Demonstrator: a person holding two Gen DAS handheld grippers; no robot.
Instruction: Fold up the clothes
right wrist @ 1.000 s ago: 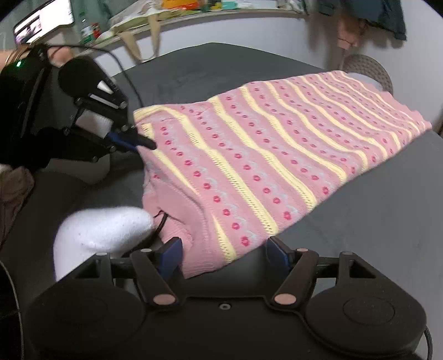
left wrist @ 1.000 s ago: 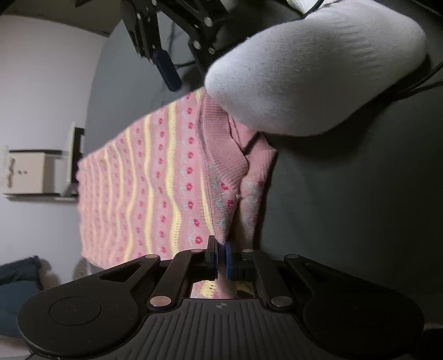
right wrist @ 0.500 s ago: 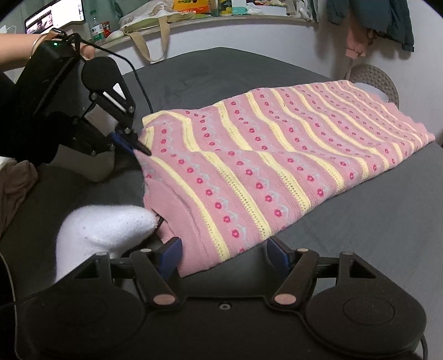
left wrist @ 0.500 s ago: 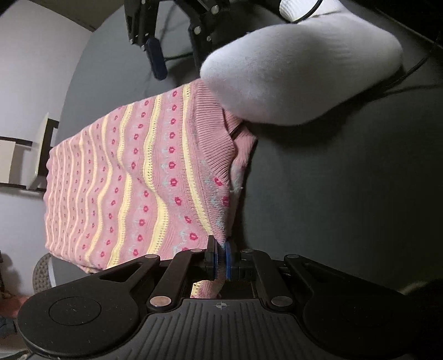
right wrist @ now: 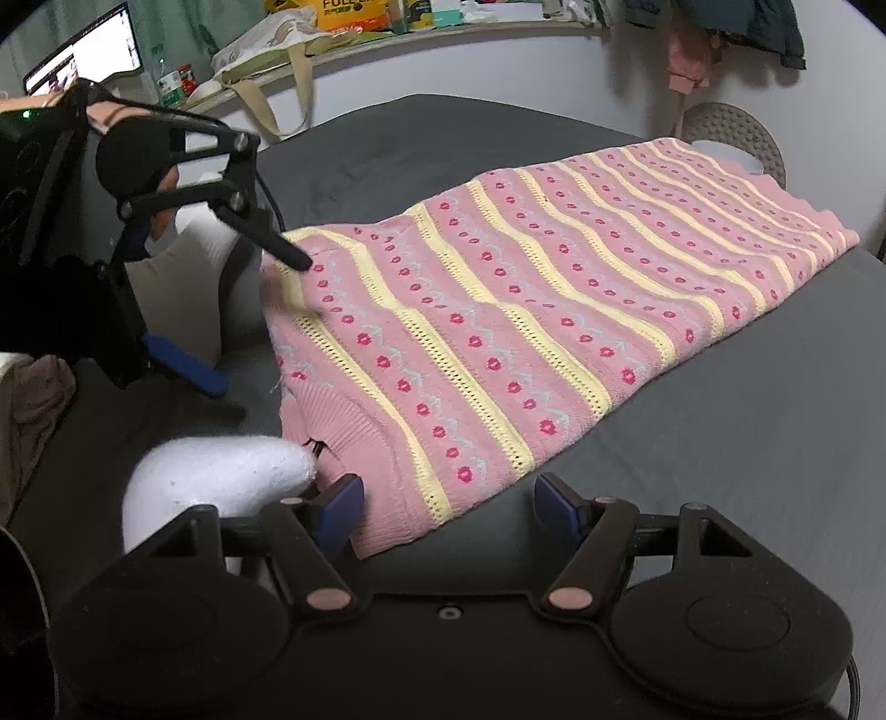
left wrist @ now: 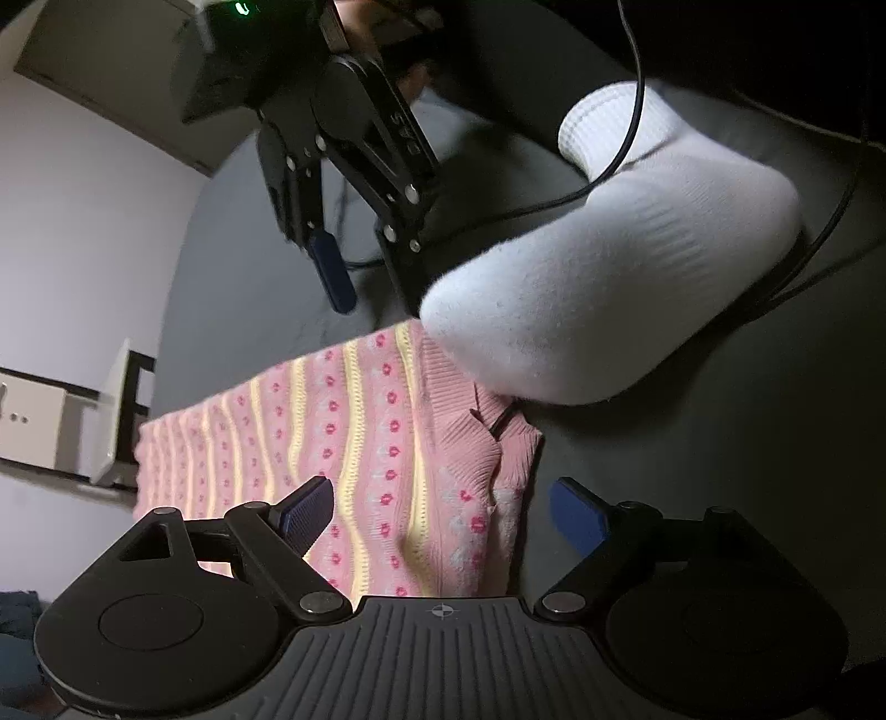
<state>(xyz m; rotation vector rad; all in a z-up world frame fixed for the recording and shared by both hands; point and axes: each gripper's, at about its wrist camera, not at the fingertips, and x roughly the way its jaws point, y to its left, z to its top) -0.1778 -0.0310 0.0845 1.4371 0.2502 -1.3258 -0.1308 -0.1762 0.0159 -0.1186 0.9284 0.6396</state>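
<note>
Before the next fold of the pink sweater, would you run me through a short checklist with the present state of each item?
1. Left gripper open, free of fabric: ok.
2. Right gripper open: ok, its fingers straddle the near corner.
3. Pink sweater lying flat on the dark surface: ok, mostly smooth.
4. Fold path unobstructed: not ok, a foot in a white sock meets the ribbed edge.
5. Cable away from the sweater: cannot tell.

The yellow carton point(right wrist: 348, 14) on the back shelf point(right wrist: 498, 30) read "FULL", perhaps cut off; a smaller line beneath it was too blurred to read.
</note>
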